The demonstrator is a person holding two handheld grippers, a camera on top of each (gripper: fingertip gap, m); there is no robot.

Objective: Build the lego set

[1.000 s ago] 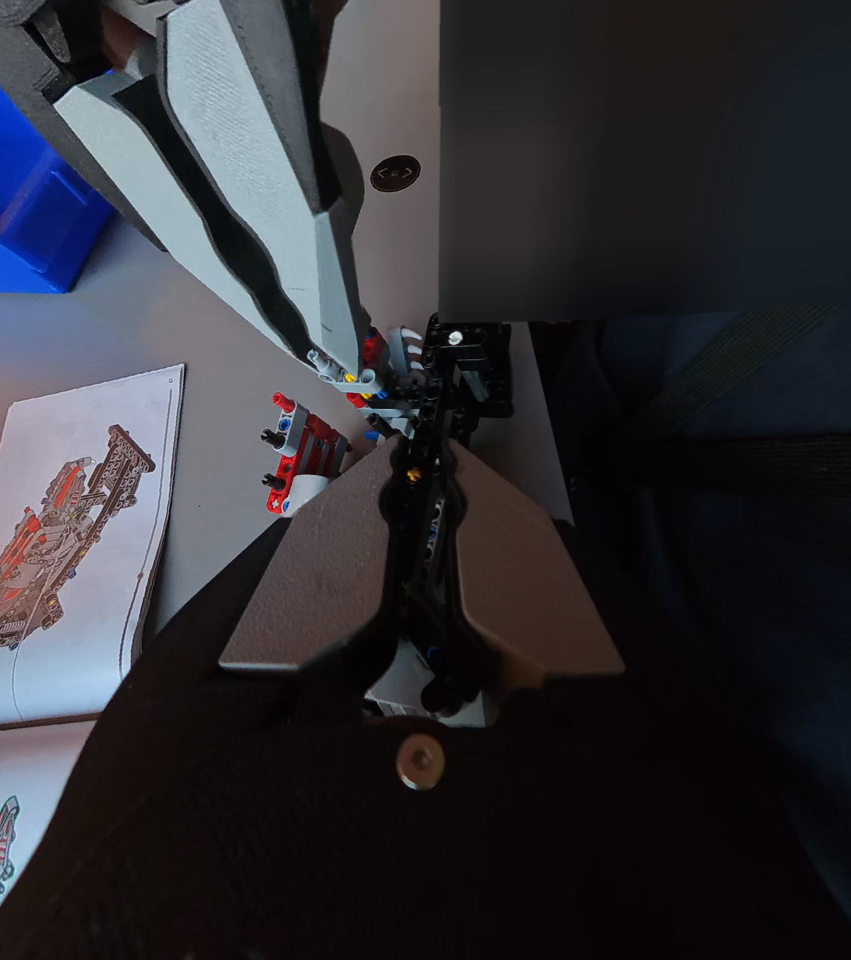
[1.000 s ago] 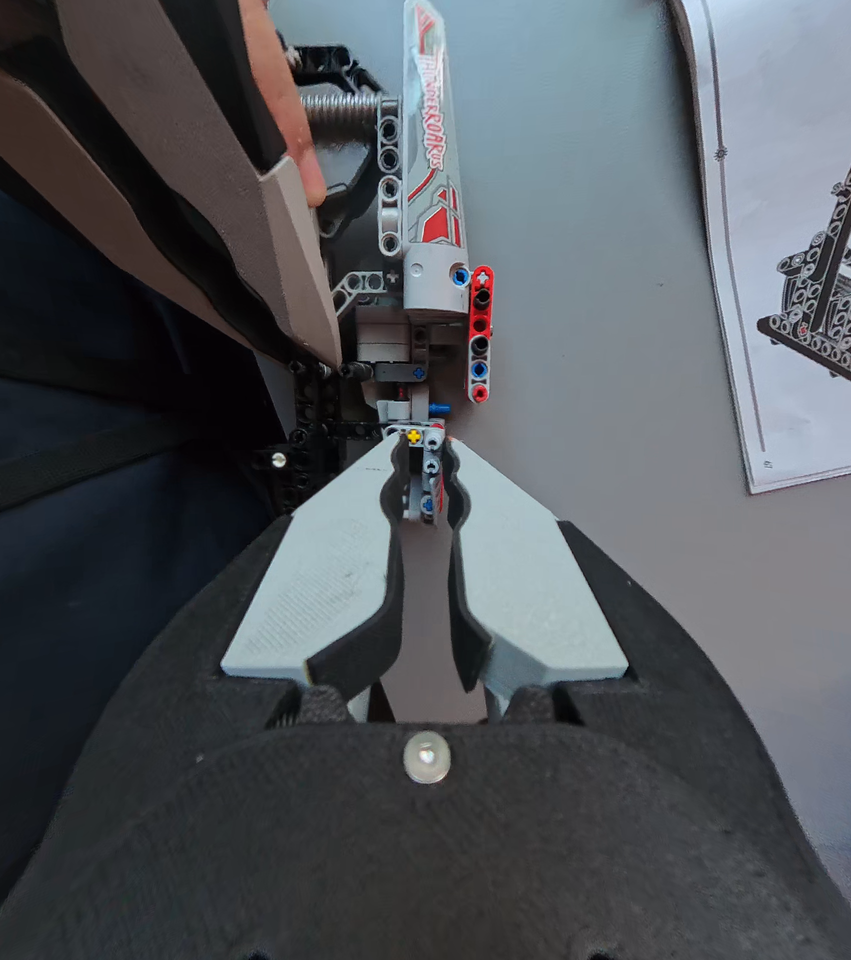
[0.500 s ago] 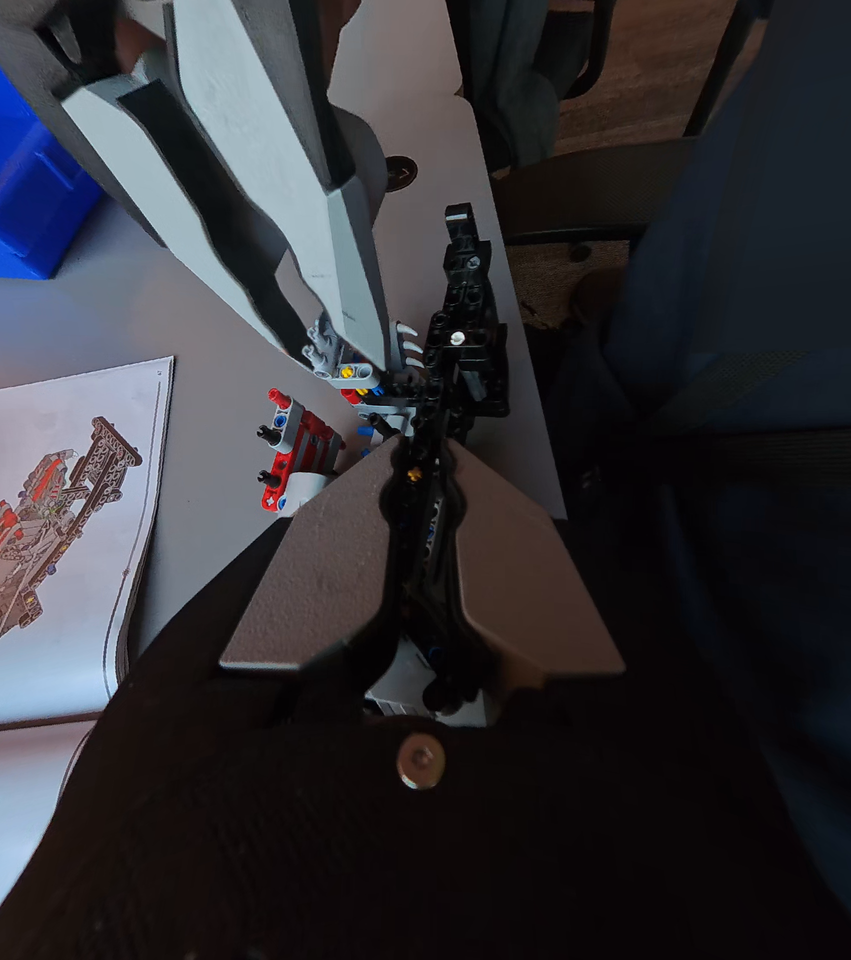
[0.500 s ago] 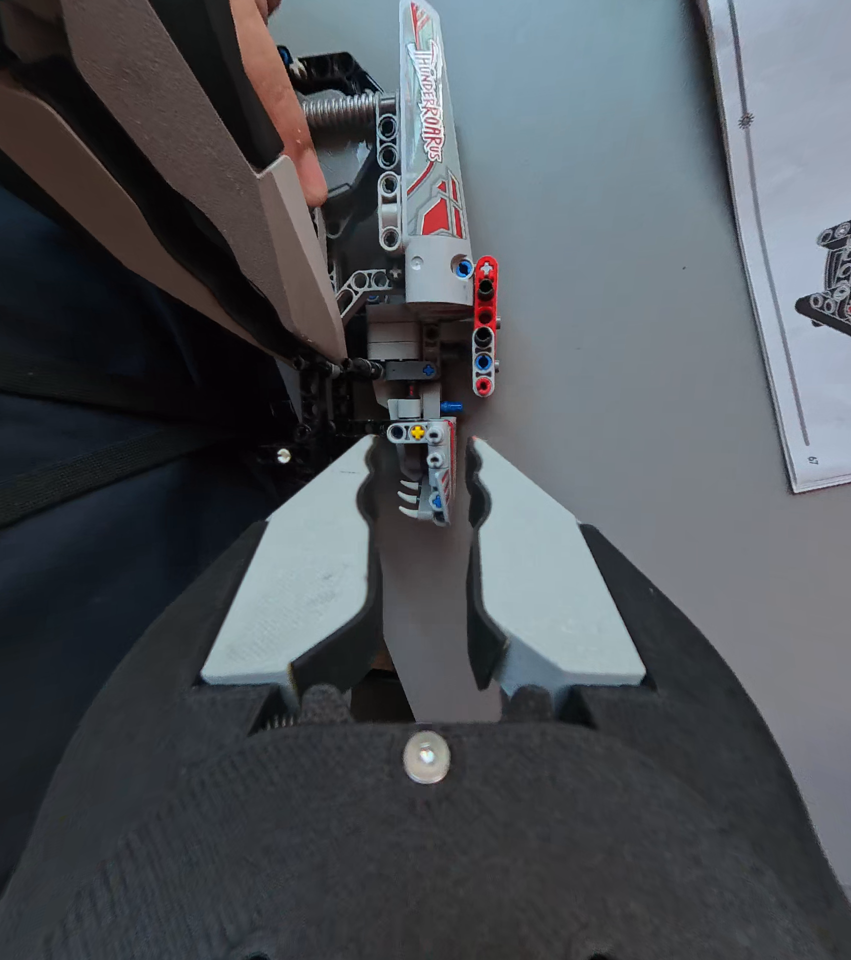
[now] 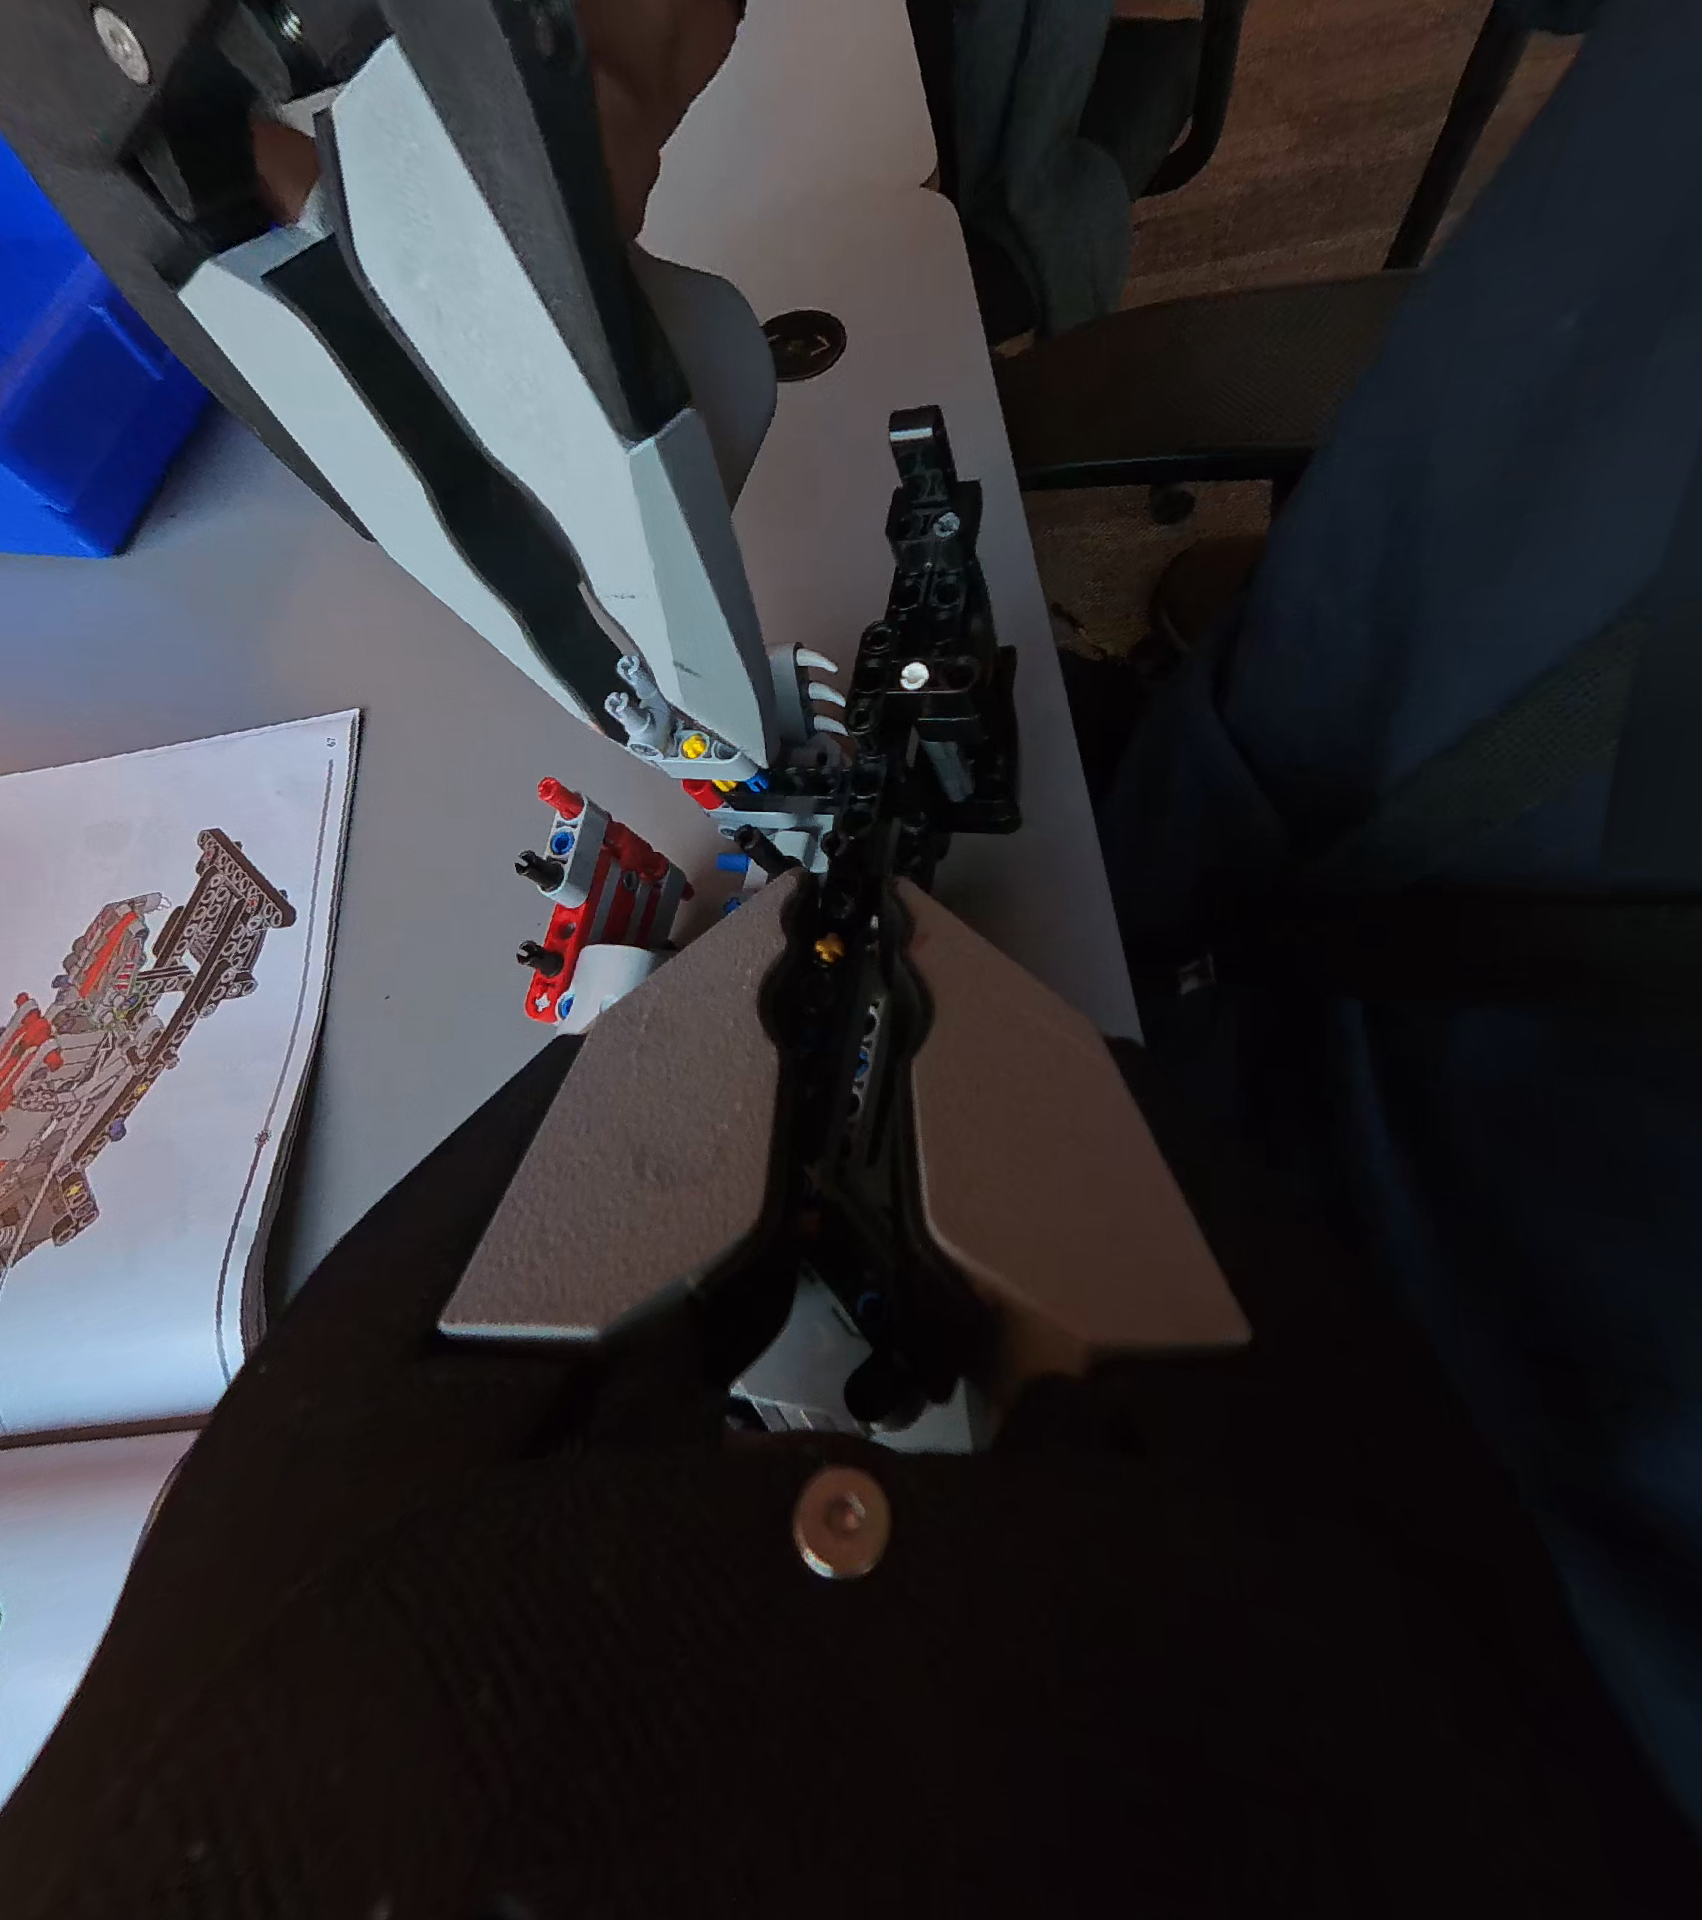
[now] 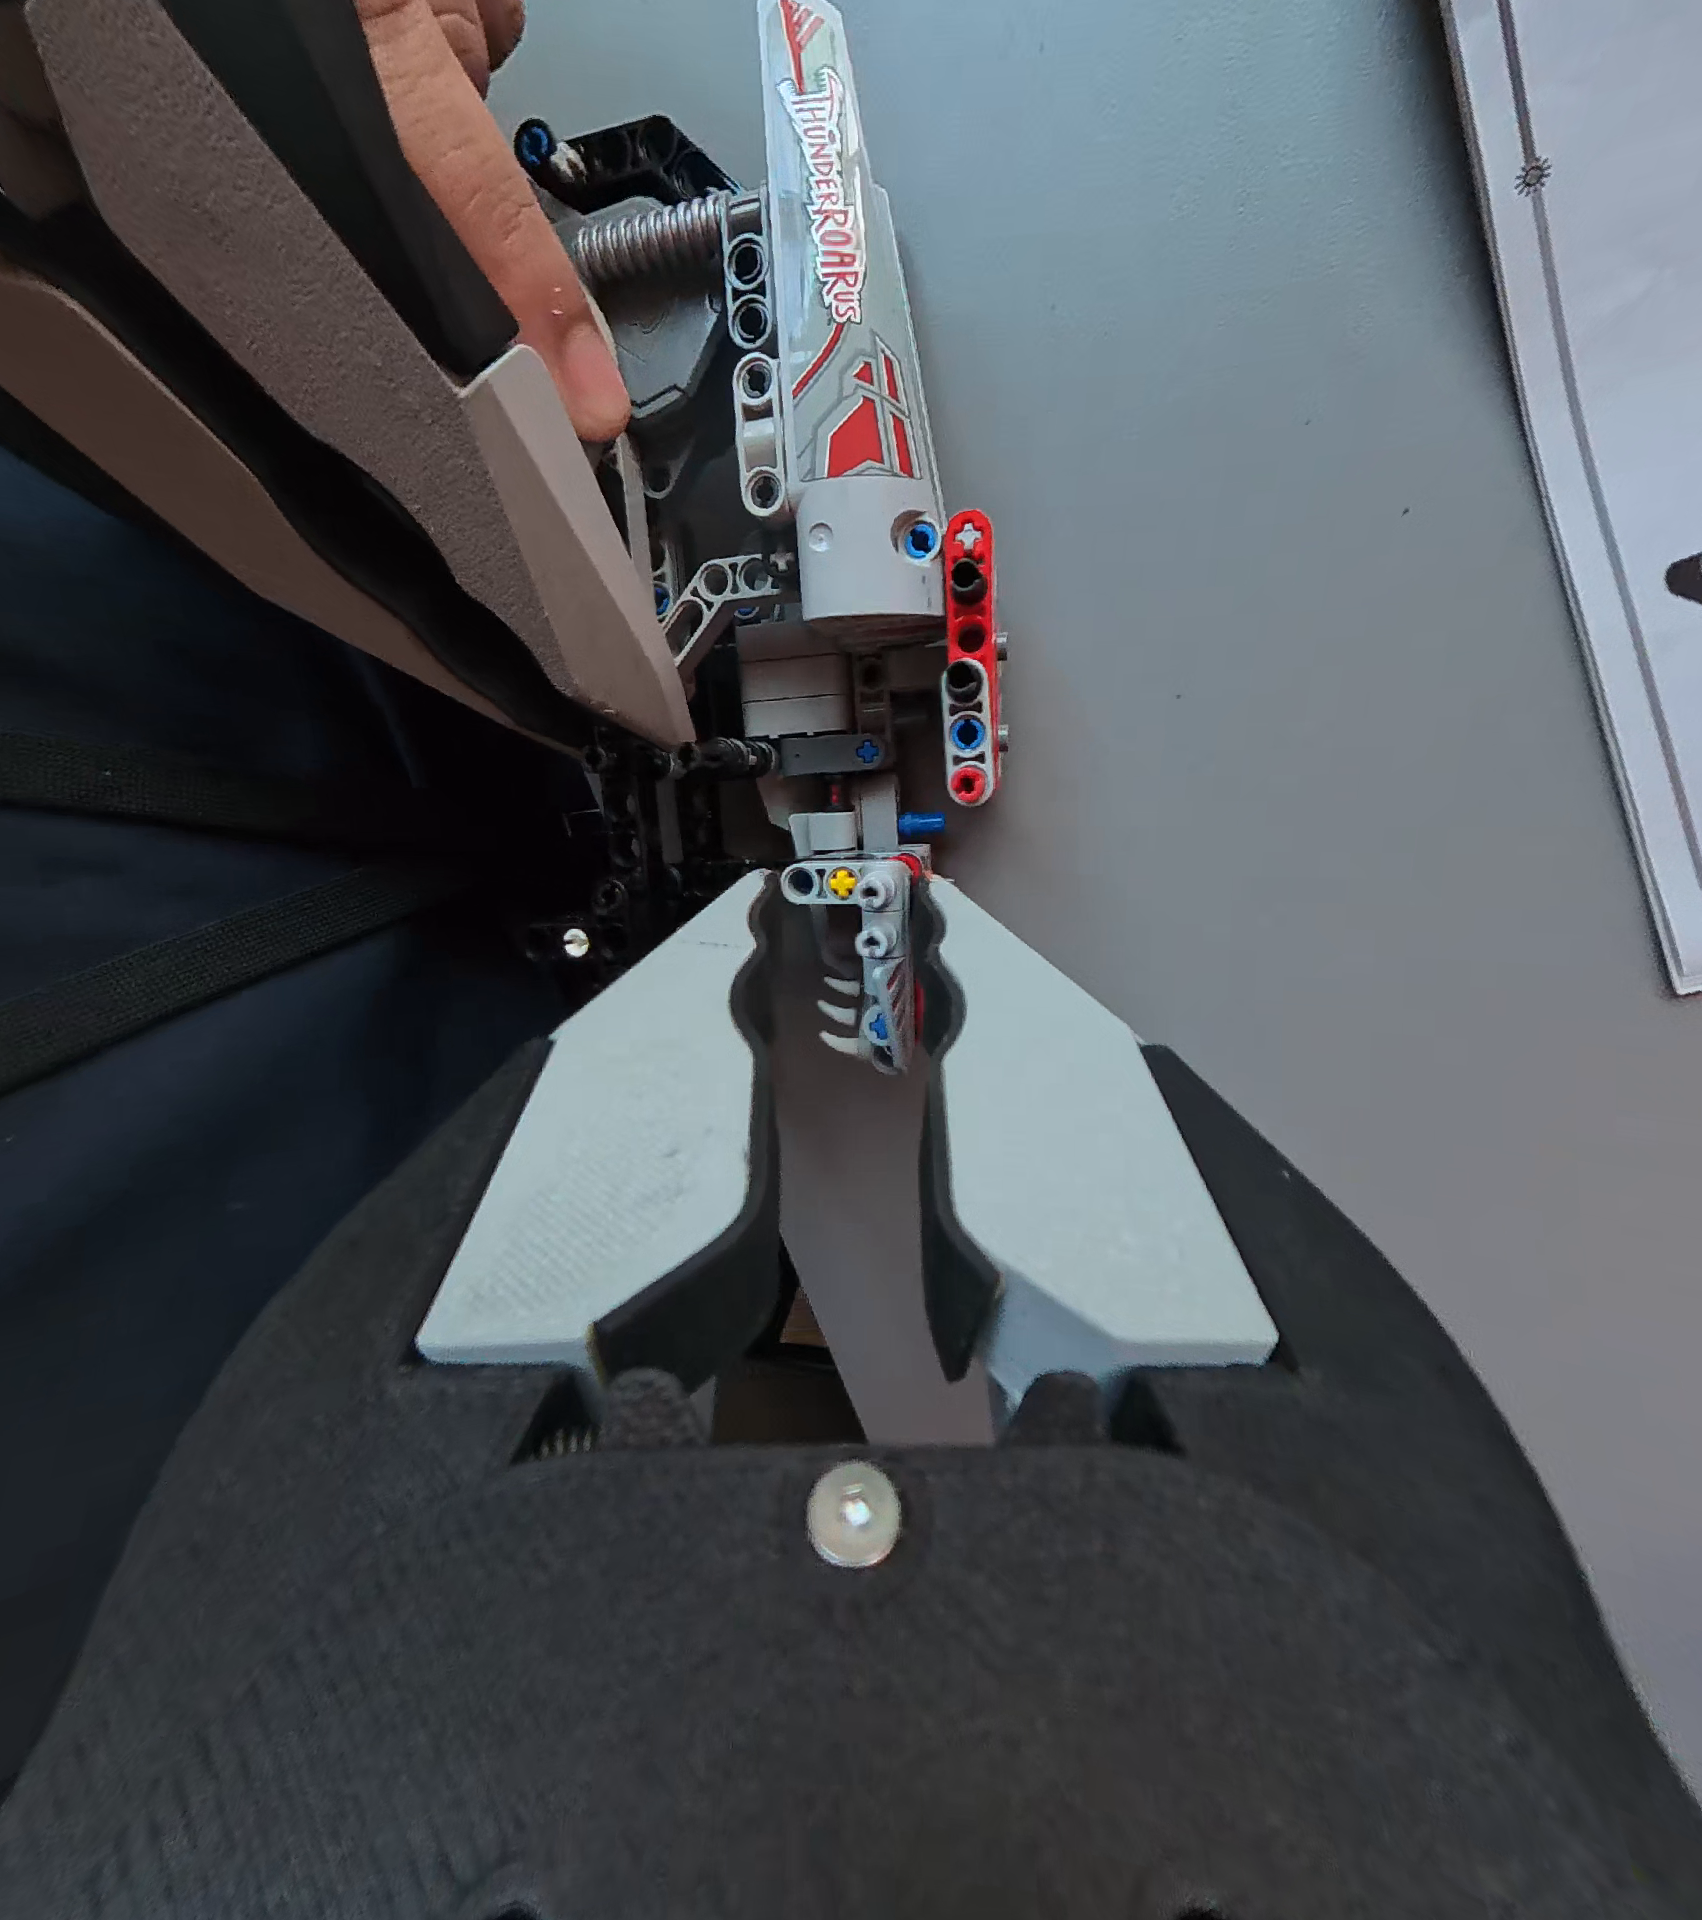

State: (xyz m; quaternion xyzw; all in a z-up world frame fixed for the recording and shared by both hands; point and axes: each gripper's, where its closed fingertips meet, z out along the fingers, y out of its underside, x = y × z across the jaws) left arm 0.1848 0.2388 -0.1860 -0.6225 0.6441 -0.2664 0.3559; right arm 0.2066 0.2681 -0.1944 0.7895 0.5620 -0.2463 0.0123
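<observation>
Black chassis [image 5: 914, 665] is clamped in left tongs [image 5: 842, 935]. Right tongs [image 6: 842, 966] stand apart around the toothed jaw piece [image 6: 883, 987], at 6 o'clock of the build; it is best pressed squarely, chassis kept steady.

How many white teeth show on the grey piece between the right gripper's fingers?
3 white teeth, in a row along the grey piece's left edge: top, middle, bottom. Others may be hidden behind it.
</observation>
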